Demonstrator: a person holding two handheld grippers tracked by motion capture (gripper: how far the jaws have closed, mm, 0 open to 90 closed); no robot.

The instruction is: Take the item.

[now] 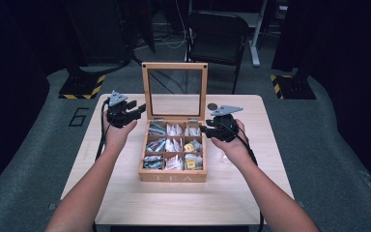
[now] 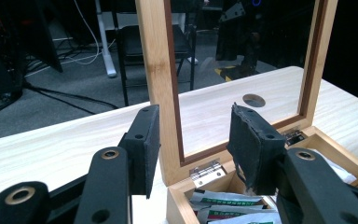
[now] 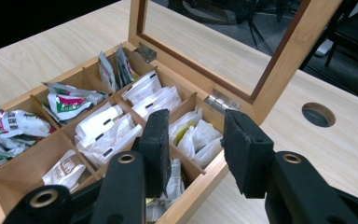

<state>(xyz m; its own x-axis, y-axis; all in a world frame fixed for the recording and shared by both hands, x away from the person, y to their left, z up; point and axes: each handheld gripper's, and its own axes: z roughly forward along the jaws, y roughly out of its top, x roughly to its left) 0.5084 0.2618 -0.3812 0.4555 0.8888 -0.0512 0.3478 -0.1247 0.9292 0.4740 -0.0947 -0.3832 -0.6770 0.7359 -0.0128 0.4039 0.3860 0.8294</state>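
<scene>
A wooden tea box stands mid-table with its glass lid raised upright. Several compartments hold tea bags. My left gripper is at the lid's left edge. In the left gripper view, the lid's frame post rises between the pads of the left gripper, close to one pad and with a gap to the other, so the jaws are open. My right gripper hovers at the box's right rear corner. The right gripper is open above a compartment of white and yellow bags, gripping nothing.
The light wooden table has a round hole behind the box on the right. A black chair stands beyond the far edge. Stands with yellow-black striped bases sit on the floor at both sides.
</scene>
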